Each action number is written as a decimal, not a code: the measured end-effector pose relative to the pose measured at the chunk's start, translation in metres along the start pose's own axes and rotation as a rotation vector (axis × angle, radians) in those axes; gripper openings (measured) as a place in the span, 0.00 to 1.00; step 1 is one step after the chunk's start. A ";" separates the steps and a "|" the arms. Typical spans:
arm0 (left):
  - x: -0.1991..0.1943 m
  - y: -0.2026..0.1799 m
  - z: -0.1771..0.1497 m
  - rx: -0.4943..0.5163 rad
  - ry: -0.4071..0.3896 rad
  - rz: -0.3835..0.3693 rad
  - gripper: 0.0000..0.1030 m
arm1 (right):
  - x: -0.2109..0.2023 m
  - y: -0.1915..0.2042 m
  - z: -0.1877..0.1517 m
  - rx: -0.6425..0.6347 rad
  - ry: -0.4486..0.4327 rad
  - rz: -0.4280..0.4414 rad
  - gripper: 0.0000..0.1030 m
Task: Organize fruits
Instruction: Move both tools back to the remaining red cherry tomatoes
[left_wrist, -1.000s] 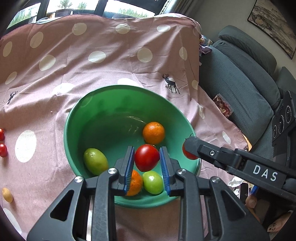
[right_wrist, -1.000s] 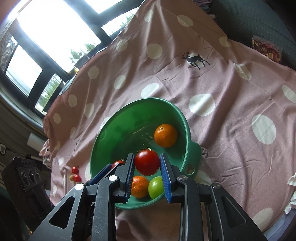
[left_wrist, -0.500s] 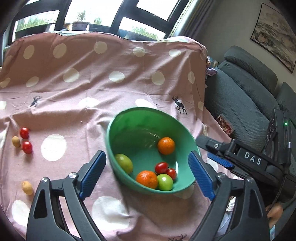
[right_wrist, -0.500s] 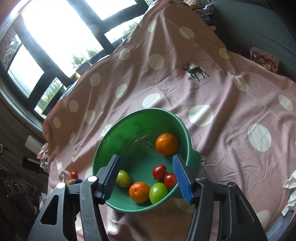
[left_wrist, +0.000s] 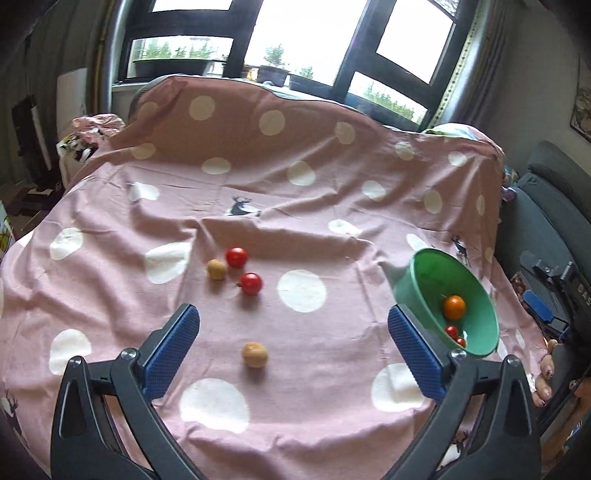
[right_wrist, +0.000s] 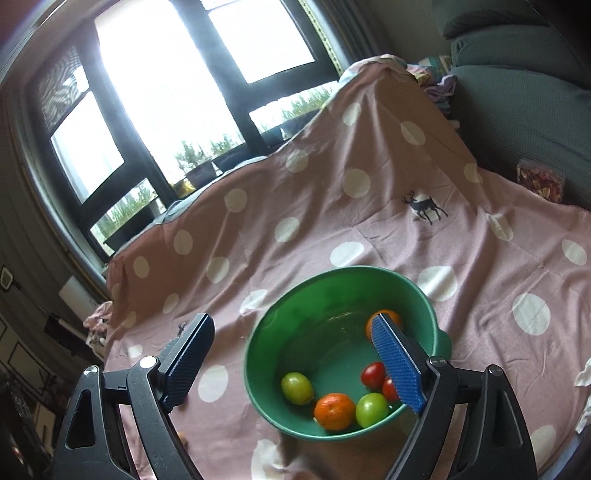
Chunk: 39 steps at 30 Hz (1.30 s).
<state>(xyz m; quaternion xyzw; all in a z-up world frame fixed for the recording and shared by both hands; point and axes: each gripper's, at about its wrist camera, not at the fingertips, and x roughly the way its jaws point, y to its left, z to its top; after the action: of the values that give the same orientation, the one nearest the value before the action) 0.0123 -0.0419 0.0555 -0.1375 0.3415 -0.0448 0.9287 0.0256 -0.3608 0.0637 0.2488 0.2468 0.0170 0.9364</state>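
In the left wrist view, two red tomatoes (left_wrist: 236, 257) (left_wrist: 251, 283) and two tan fruits (left_wrist: 217, 269) (left_wrist: 255, 354) lie loose on the pink dotted cloth (left_wrist: 303, 199). My left gripper (left_wrist: 291, 332) hovers over them with its jaws opening wide and nothing between them. The green bowl (left_wrist: 434, 275) sits at the right. In the right wrist view my right gripper (right_wrist: 291, 332) hangs above the bowl (right_wrist: 332, 306), jaws opening and empty. The bowl holds two oranges (right_wrist: 334, 411), two green fruits (right_wrist: 297, 387) and two small red tomatoes (right_wrist: 373, 374).
A grey sofa (right_wrist: 517, 110) borders the cloth on the right, with a packet (right_wrist: 541, 181) on its seat. Windows (left_wrist: 303, 44) stand behind the far edge. A hand (left_wrist: 546, 380) shows at the right edge of the left wrist view. The cloth drops off at the near edge.
Both grippers went from shut on red tomatoes over the bowl to wide open, and the tomatoes now lie in the bowl. The left gripper swung left toward the loose fruits. The right one rose slightly.
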 end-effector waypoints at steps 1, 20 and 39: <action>0.000 0.011 -0.001 -0.024 -0.007 0.018 0.99 | 0.001 0.006 -0.003 -0.015 -0.005 0.016 0.93; 0.006 0.098 -0.006 -0.207 0.022 0.039 0.99 | 0.061 0.097 -0.067 -0.236 0.264 0.196 0.93; 0.025 0.097 -0.007 -0.174 0.112 -0.025 0.64 | 0.233 0.204 -0.090 -0.319 0.689 0.145 0.50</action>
<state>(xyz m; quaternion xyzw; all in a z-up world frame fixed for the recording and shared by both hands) 0.0257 0.0456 0.0074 -0.2193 0.3938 -0.0343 0.8920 0.2067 -0.1047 -0.0132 0.0964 0.5230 0.2037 0.8220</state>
